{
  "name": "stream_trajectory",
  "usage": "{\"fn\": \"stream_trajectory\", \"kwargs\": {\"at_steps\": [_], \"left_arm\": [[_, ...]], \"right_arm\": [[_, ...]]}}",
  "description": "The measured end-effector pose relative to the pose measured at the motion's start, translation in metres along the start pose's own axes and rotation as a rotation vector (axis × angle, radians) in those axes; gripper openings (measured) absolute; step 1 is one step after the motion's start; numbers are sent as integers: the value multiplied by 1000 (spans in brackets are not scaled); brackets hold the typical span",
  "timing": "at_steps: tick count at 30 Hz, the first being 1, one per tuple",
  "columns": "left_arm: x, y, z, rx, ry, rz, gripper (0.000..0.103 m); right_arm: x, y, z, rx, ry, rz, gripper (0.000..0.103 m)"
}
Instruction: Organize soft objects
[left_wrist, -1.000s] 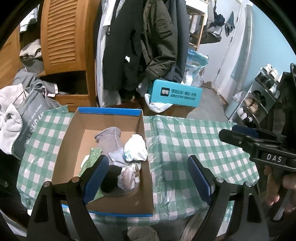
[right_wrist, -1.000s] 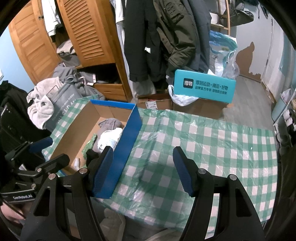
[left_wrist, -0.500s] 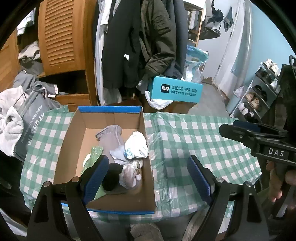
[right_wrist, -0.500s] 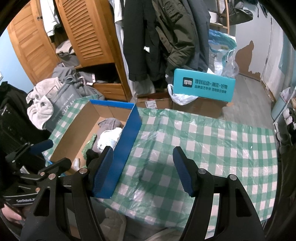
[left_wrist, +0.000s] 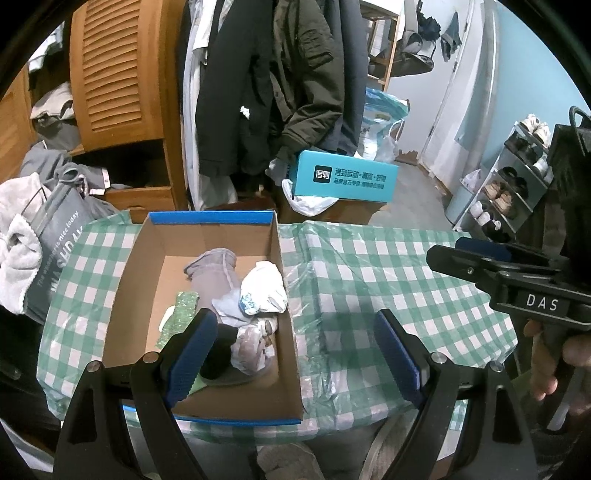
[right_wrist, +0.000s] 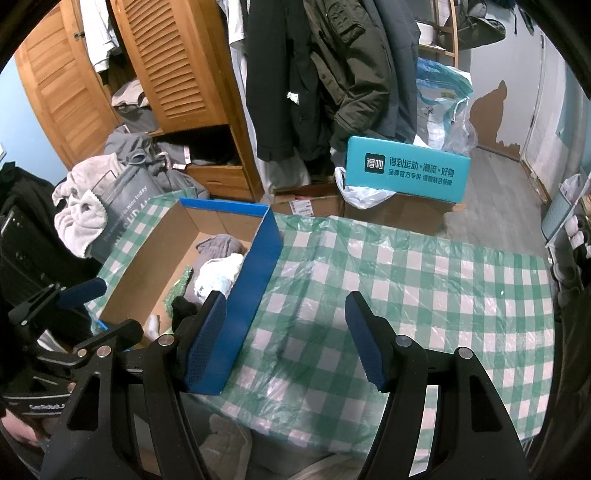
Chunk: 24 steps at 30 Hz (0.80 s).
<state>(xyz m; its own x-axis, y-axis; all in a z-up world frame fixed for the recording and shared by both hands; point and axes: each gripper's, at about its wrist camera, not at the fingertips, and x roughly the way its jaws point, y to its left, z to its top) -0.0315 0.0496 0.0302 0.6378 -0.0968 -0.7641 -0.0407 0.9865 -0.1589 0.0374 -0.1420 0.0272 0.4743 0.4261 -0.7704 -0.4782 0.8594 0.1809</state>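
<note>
Cluttered bedroom: green-checked tablecloth (left_wrist: 369, 273) under clear plastic, louvred wardrobe (right_wrist: 173, 70) and hanging coats (left_wrist: 295, 74) behind. On the cloth, left of centre, open cardboard box (left_wrist: 129, 273) holding the soft objects (left_wrist: 240, 295): grey garment, white bundle, green sparkly piece, something dark. Lower part of that pile hidden behind a blue pad; single items hard to separate. Left gripper (left_wrist: 293, 350) spread wide, empty, held above the box's near right corner, touching nothing. Right gripper (right_wrist: 286, 339) likewise released, empty, over bare cloth just right of the box's blue wall. Only from the right wrist: blue outer wall. Only from the left wrist: shoe rack (left_wrist: 509, 188).
</note>
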Motion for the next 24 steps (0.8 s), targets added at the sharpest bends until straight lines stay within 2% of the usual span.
{"fn": "stream_trajectory", "kwargs": {"at_steps": [24], "left_arm": [[3,-1,-3,-3,18,-19,88]], "right_arm": [[0,-1,-1,1,6,2,66]]}}
